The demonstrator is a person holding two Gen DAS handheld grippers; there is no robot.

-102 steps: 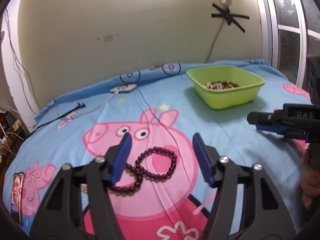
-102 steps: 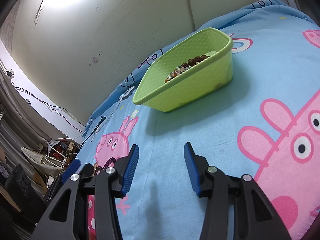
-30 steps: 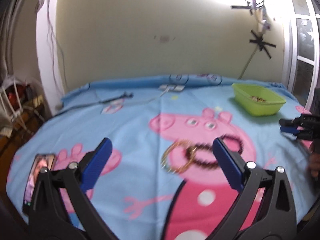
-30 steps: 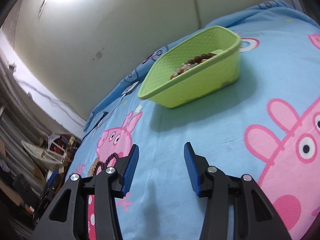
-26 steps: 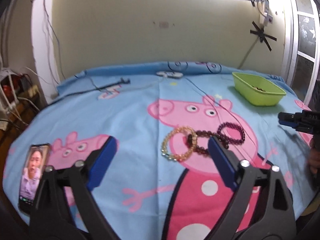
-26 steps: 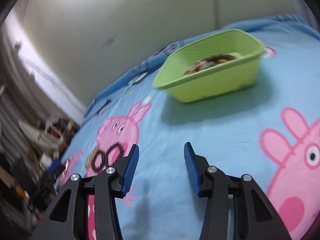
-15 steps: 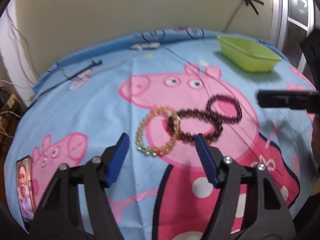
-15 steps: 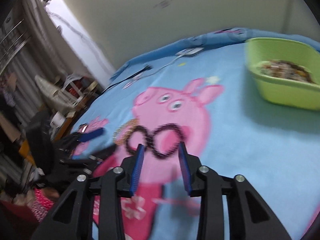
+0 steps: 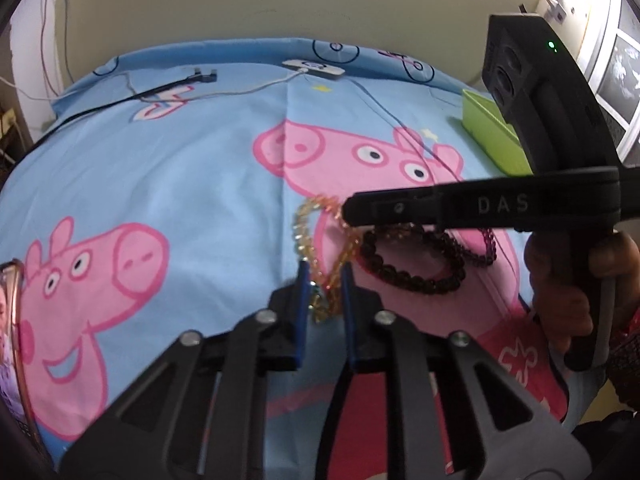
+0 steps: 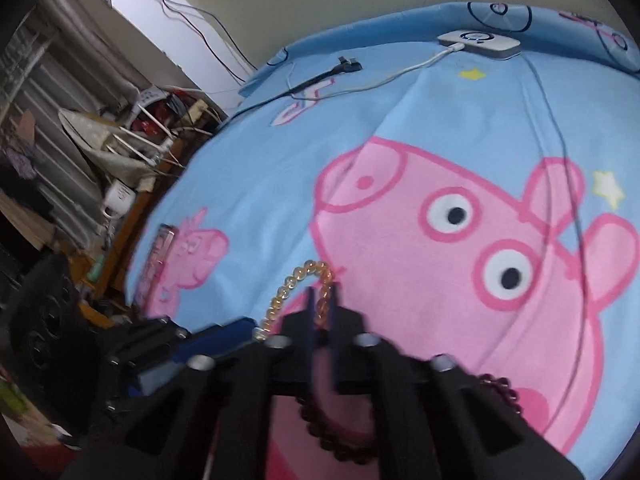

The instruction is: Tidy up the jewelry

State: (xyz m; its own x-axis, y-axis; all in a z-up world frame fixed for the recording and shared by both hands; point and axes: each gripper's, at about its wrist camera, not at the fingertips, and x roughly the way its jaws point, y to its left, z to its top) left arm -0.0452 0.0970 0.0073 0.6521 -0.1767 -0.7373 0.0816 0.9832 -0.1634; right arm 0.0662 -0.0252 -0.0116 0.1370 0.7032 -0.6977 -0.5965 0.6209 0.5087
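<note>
We see a light-blue bedsheet printed with large pink cartoon pigs covering the whole work surface. At its far right edge sits a lime-green rectangular plastic basket, partly hidden behind the black body of our right gripper, which reaches in from the right of the left wrist view. Our left gripper comes up from below in that same view, and its black frame also shows at the lower left of the right wrist view.

Three bead loops lie chained together on the pink pig's body near the middle of the sheet. The dark brown round-bead bracelet lies flat in the centre; the deep purple bead bracelet overlaps its right side. The amber translucent bead bracelet is at the left of the chain, and both tools have hold of it. Our left gripper's blue-padded fingers are drawn in to a narrow gap with the near strand of amber beads pinched between them. Our right gripper's fingers are almost together, clamping the far arc of the same amber loop.

A white cable with a small white rounded charger block lies near the sheet's far edge, and a phone with a lit screen rests at the left edge.
</note>
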